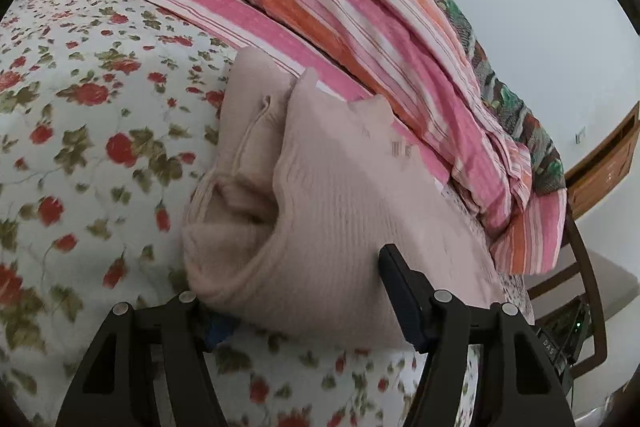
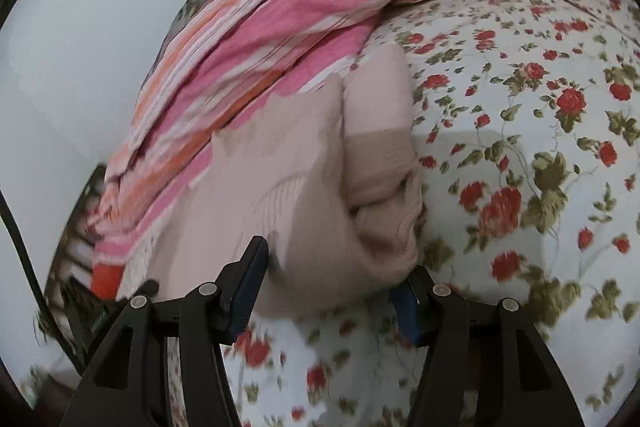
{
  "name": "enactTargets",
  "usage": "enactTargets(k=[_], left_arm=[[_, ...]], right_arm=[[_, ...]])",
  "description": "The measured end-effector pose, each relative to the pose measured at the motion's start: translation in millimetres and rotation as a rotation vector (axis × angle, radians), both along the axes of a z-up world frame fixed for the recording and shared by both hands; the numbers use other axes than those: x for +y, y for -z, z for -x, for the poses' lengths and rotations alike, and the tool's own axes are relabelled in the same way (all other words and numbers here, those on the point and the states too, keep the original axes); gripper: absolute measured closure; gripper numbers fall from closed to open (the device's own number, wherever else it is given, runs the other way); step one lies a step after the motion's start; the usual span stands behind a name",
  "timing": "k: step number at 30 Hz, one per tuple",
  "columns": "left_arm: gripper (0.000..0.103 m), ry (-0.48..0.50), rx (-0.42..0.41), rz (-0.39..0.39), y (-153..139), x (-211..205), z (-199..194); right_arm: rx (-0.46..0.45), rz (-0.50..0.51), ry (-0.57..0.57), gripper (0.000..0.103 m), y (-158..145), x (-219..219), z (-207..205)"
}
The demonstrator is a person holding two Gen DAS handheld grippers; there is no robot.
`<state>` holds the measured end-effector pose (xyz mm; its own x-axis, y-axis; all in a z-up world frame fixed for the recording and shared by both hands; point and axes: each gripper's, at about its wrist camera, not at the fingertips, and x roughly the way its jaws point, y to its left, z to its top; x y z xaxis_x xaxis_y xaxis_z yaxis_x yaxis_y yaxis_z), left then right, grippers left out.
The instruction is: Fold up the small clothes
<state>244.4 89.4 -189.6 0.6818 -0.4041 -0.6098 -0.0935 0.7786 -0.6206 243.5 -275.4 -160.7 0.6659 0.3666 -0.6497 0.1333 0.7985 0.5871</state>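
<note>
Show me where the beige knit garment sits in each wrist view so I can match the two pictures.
Left wrist: the beige knit garment fills the centre, bunched just ahead of the fingers, striped quilt behind and to its right.
Right wrist: the garment is centre, slightly left, striped quilt behind and to its left.
Shared landmark: the pink and orange striped quilt along the garment's far edge.

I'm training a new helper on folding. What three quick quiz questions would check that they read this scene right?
1. True or false: the pink sweater lies flat and fully spread out.
2. What pattern is on the bedsheet? A) red flowers B) blue checks C) plain grey
3. Fill in: the striped blanket lies ___ the sweater, toward the wall.

Key: 1 false, it is bunched between the left claw's fingers; 2 A; 3 behind.
</note>
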Motion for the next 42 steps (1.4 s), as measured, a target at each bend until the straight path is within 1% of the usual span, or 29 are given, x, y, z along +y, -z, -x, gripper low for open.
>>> enactTargets(k=[1,2,3,4,5,7,9,13,18,20,25,27,29,30,31,32,34,39,42], left_arm=[[0.055,-0.02,0.012,-0.012,0.4,0.4,-3.3],[0.062,-0.037,0.027,-0.02,1.3,1.4,-5.5],[0.076,-0.047,0.041,-0.022,2.5,2.4,-7.0],[0.086,-0.04,0.052,-0.005,4.0,4.6,-8.4],[0.09,-0.02,0.055,0.021,4.7,6.6,-8.6],[0.093,-0.024,0.036,0.01,0.8,11.0,-1.9],[0.093,-0.016,0.023,-0.007,-2.7,11.0,4.7],[0.093,-0.011,0.006,-0.023,-9.3,9.5,27.1],[0.093,-0.001,-0.007,0.002,-10.6,10.8,72.4],[0.093,-0.001,-0.017,0.008,-11.2,10.3,96.4],[0.093,0.013,-0.033,-0.032,-17.3,3.0,143.3],[0.092,0.021,-0.036,-0.049,-18.7,1.9,153.5],[0.088,0.022,-0.02,-0.099,-19.3,-1.6,159.4],[0.083,0.018,-0.013,-0.123,-18.7,-2.0,161.5],[0.076,0.01,-0.001,-0.17,-19.4,-2.5,163.2],[0.073,0.003,0.003,-0.2,-19.9,-3.4,164.4],[0.071,-0.01,-0.003,-0.249,-23.0,-1.4,168.8],[0.07,-0.016,-0.041,-0.344,-34.9,4.9,173.4],[0.067,-0.04,-0.06,-0.398,-42.3,6.6,169.8]], right_arm=[[0.003,0.0,0.013,0.049,0.8,0.0,-3.7],[0.007,0.009,0.026,0.053,1.1,0.2,-6.9],[0.015,0.024,0.04,0.068,0.9,1.1,-10.3],[0.028,0.039,0.047,0.09,1.1,2.2,-14.4],[0.033,0.036,0.037,0.091,1.5,2.4,-17.4],[0.023,0.015,0.033,0.093,-0.5,-1.0,-17.2],[0.005,0.007,0.034,0.094,-5.4,-2.6,-12.0],[-0.028,0.021,0.026,0.094,-18.4,0.5,7.3],[-0.047,0.025,0.001,0.094,-29.2,1.8,45.7],[-0.048,0.038,-0.016,0.094,-32.0,1.9,63.2],[-0.058,0.079,-0.05,0.094,-36.1,1.8,106.9],[-0.054,0.104,-0.059,0.094,-35.7,1.9,123.3],[-0.049,0.132,-0.066,0.093,-33.3,2.5,133.1],[-0.042,0.151,-0.071,0.09,-31.2,3.5,136.6],[-0.033,0.165,-0.076,0.085,-29.5,3.9,138.4],[-0.026,0.186,-0.087,0.083,-28.2,4.5,140.3],[-0.04,0.239,-0.092,0.077,-30.9,4.7,148.7],[-0.106,0.435,-0.053,0.074,-54.7,12.7,166.1],[-0.143,0.491,-0.033,0.071,-71.3,21.3,162.9]])
